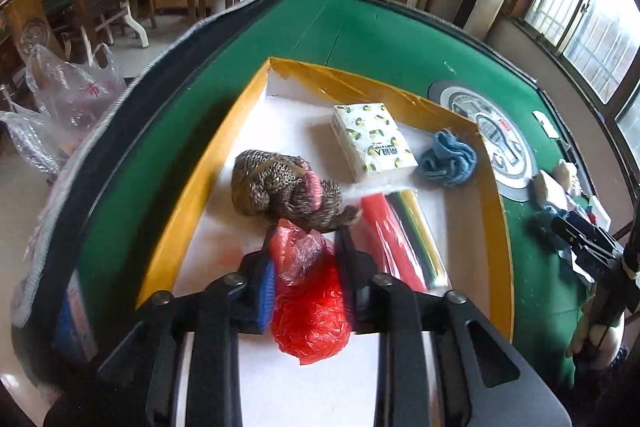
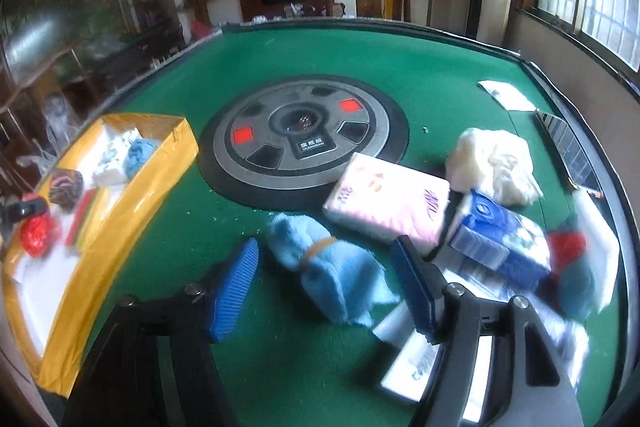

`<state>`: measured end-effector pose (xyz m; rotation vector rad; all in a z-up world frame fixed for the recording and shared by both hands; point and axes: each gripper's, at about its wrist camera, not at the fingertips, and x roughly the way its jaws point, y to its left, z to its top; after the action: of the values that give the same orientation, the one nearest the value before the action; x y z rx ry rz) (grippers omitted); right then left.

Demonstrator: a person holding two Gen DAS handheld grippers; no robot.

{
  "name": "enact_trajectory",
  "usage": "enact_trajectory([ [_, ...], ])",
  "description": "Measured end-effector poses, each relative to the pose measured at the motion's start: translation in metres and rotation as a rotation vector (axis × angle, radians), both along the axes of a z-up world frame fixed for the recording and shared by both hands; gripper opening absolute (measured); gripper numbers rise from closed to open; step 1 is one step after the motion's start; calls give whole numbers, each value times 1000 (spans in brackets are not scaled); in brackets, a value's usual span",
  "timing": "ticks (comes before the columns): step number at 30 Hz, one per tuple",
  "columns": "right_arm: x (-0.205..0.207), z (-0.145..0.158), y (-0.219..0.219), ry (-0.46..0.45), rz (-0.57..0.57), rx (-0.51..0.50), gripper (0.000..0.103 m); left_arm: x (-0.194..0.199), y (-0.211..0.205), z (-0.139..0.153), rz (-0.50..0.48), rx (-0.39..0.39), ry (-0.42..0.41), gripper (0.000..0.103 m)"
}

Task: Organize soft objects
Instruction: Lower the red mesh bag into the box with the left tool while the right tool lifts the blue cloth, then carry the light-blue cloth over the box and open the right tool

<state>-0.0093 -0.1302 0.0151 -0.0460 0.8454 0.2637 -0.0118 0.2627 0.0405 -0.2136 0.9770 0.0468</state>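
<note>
Left wrist view: the left gripper (image 1: 306, 247) has a crumpled red plastic bag (image 1: 308, 303) between its blue pads, but whether they squeeze it I cannot tell. It sits in the yellow box (image 1: 192, 183), near the speckled knit bundle (image 1: 280, 187). Right wrist view: the right gripper (image 2: 324, 267) is spread wide — a blue towel (image 2: 332, 267) lies between its fingers, loose on the green table (image 2: 400, 67).

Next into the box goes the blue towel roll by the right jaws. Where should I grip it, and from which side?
Grip the blue towel roll across its narrow waist at the rubber band, coming from above with the right gripper; the band cinches it there, and both long sides lie clear.
</note>
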Motion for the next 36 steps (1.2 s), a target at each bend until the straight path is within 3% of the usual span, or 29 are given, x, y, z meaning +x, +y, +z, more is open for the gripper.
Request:
enact_trajectory([
  [2,9,-7,8,27,10,-27,64,9,-2,-7,8,5,24,45],
  [3,12,-10,10,38,13,-33,62,11,-2,-9,17,0,29,45],
  [4,15,-14,12,58,16,-34,46,11,-1,-9,25,-10,24,45],
  [5,16,-16,13,67,12,-33,39,9,0,-6,25,-26,12,45],
  [8,10,-12,7,68,3,10,39,3,7,-3,40,-15,-4,53],
  [12,-4,13,2,47,16,88,39,20,19,-17,67,-57,60,53],
  [16,-24,45,26,5,103,121,39,46,5,-14,45,-32,37,53],
  [20,-38,59,69,23,220,122,39,62,12,-3,83,-120,23,54],
  [23,-43,61,105,71,313,130,39,49,23,12,77,-192,6,59],
  [28,-59,42,159,205,482,143,39,-4,35,32,43,-205,-23,64],
  [32,-70,16,200,329,605,128,39,-41,43,25,22,-229,-5,65],
  [36,-76,-4,231,337,658,14,39,-28,39,2,3,-276,69,65],
])
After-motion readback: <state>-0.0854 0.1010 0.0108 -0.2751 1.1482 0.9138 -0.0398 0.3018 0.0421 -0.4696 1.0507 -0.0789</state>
